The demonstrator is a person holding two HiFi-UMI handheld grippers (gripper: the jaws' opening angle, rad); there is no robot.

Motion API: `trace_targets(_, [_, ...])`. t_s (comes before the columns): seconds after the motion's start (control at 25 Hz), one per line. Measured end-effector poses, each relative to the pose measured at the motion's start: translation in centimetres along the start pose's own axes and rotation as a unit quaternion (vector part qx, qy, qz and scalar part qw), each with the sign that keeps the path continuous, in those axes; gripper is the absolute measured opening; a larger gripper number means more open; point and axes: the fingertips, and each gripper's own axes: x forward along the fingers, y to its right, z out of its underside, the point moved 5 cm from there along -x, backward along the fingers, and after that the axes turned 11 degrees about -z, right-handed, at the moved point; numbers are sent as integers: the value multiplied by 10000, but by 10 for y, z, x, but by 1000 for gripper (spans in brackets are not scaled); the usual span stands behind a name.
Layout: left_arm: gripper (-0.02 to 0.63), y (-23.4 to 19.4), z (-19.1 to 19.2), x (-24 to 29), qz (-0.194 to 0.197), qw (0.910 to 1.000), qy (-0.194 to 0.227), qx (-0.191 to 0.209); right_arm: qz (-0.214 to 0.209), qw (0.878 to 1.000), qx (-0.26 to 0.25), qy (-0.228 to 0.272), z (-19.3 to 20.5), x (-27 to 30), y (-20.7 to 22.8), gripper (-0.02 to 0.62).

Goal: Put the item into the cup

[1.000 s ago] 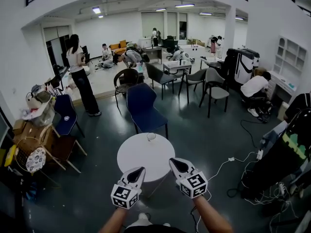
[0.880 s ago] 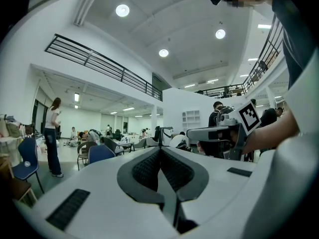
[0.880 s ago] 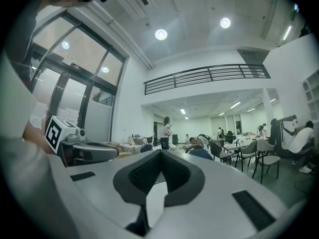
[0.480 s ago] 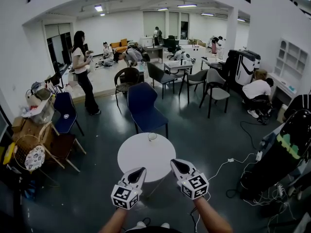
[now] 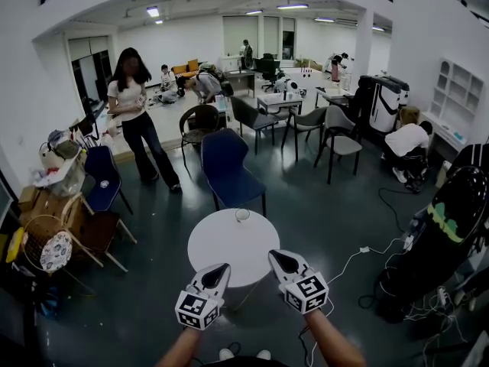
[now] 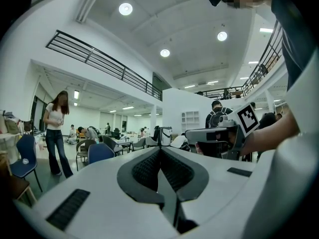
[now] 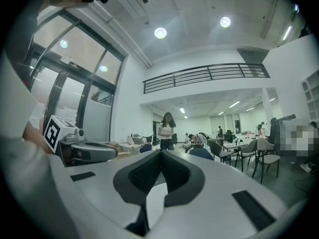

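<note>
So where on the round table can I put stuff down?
Nearly all of the round white table is bare: everything from the small clear cup at its far edge back to the near edge. Only the cup's spot is taken.

No legible text, number, brand or sign anywhere. Only printed patterns: black-and-white square code, no letters or digits, on white marker cube [image 5: 192, 310] of left gripper [image 5: 220, 268]; same kind on second white marker cube [image 5: 307, 291] of right gripper [image 5: 275, 256]. Green-yellow graphic on bulky black object [image 5: 467, 196] at right edge: unreadable.

Bright ceiling lights [image 6: 125, 8], fisheye-bent edges, dark vignetted corners.
</note>
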Motion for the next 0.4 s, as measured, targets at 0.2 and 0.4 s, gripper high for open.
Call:
trace_targets(0.2, [16,-6,3,2,25,10000,8,-76,11,10000,28,-41,7,6,1,17])
trace_targets(0.4, [16,-19,1,4,-76,9999,69,-137,10,10000,13,-46,10,13,2,17])
